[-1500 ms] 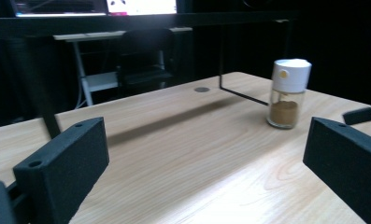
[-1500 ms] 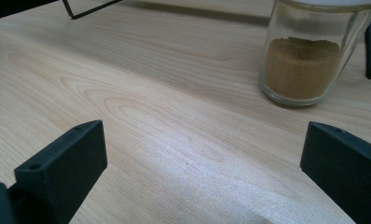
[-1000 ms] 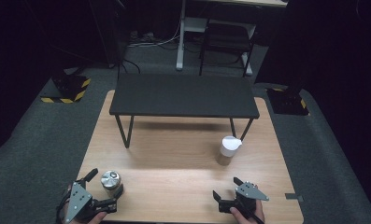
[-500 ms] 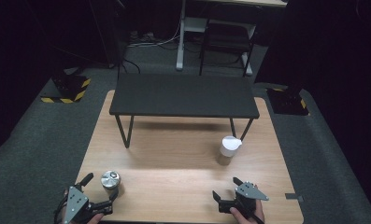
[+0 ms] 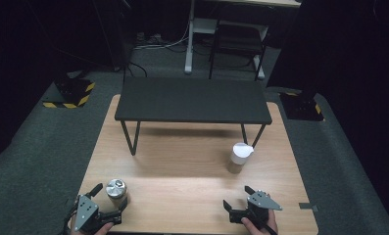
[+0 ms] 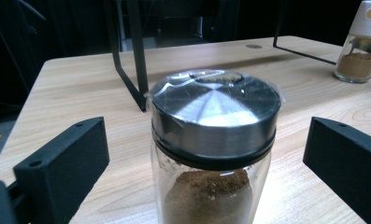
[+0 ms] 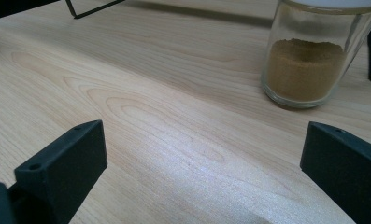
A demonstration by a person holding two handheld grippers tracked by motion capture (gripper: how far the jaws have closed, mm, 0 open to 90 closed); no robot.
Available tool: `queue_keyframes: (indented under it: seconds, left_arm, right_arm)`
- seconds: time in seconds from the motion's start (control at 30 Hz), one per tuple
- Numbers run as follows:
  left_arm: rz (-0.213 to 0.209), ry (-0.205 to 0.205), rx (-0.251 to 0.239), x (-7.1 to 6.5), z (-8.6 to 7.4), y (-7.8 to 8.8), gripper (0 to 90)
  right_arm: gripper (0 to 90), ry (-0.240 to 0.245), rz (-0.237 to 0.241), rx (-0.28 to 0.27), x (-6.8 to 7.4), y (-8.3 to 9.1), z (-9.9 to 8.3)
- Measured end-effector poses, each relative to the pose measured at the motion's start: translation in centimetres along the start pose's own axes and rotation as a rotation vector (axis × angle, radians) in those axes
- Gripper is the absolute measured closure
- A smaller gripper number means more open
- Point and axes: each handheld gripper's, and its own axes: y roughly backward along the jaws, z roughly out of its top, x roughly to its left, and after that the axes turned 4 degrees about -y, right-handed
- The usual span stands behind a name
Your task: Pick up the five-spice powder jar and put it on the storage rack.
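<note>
A glass spice jar with a silver metal lid (image 5: 116, 190) (image 6: 214, 140) stands near the table's front left, holding brown powder. My left gripper (image 5: 109, 198) (image 6: 206, 158) is open, with the jar between its jaws and gaps on both sides. A second glass jar with a white cap (image 5: 240, 156) (image 7: 311, 60) (image 6: 362, 44), holding tan powder, stands right of centre. My right gripper (image 5: 237, 199) (image 7: 202, 172) is open near the front edge, well short of that jar, with bare wood between its jaws.
A low black shelf on thin metal legs (image 5: 192, 100) spans the back of the wooden table (image 5: 182, 161). One leg (image 6: 131, 51) rises just behind the silver-lidded jar. Dark carpet and furniture legs lie beyond.
The left gripper has slid back toward the front edge, and the silver-lidded jar now stands farther out between its jaws. The right gripper has stayed put.
</note>
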Motion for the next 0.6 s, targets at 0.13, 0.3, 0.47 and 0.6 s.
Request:
queue_keyframes:
  seconds: [0.13,0.3,0.47,0.6]
  left_arm:
    - [-0.002,0.009,0.023,0.0,0.1,-0.3,6.5]
    - [0.001,0.014,0.041,0.1,0.1,-0.7,14.9]
    - [-0.023,0.034,0.07,0.5,0.3,-1.2,22.8]
    - [-0.023,0.044,0.069,0.6,0.3,-1.1,27.5]
  right_arm:
    - [0.2,0.003,0.0,0.001,0.0,0.0,0.0]
    - [0.2,-0.004,0.001,-0.001,-0.1,0.0,0.0]
    - [0.2,-0.004,0.002,0.0,-0.1,0.0,0.0]
    - [0.2,-0.009,0.002,-0.001,-0.1,0.0,0.0]
